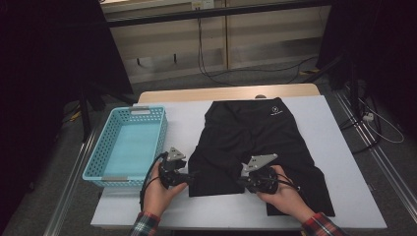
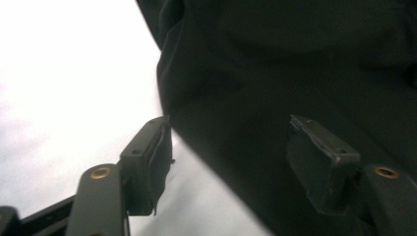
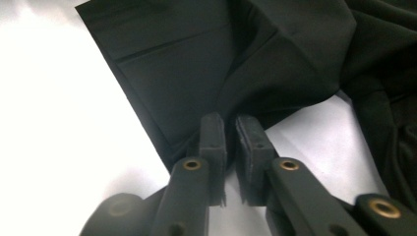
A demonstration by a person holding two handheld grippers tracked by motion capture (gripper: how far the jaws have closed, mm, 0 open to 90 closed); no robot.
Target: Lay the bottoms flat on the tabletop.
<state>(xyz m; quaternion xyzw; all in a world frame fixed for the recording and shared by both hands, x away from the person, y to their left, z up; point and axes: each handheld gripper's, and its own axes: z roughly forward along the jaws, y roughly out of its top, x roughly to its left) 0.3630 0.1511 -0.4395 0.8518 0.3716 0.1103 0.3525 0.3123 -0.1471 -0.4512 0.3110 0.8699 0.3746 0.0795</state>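
Right claw (image 3: 231, 123) pinches the black shorts' (image 1: 255, 132) hem fold, while left claw (image 2: 231, 142) gapes astride their edge.

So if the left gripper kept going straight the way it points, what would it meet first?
Probably the black shorts: the left gripper has open jaws straddling the hem edge, cloth directly ahead on the white table.

One black shorts (image 1: 255, 135), one basket (image 1: 98, 150)

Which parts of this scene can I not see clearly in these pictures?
- Small logo on the black shorts, high view: too small to read.
- Fold between the right gripper jaws, right gripper view: hidden by them.
- Left gripper, left gripper view: shorts blurred, dark.
- Basket, high view: near wall hides its inner corner.
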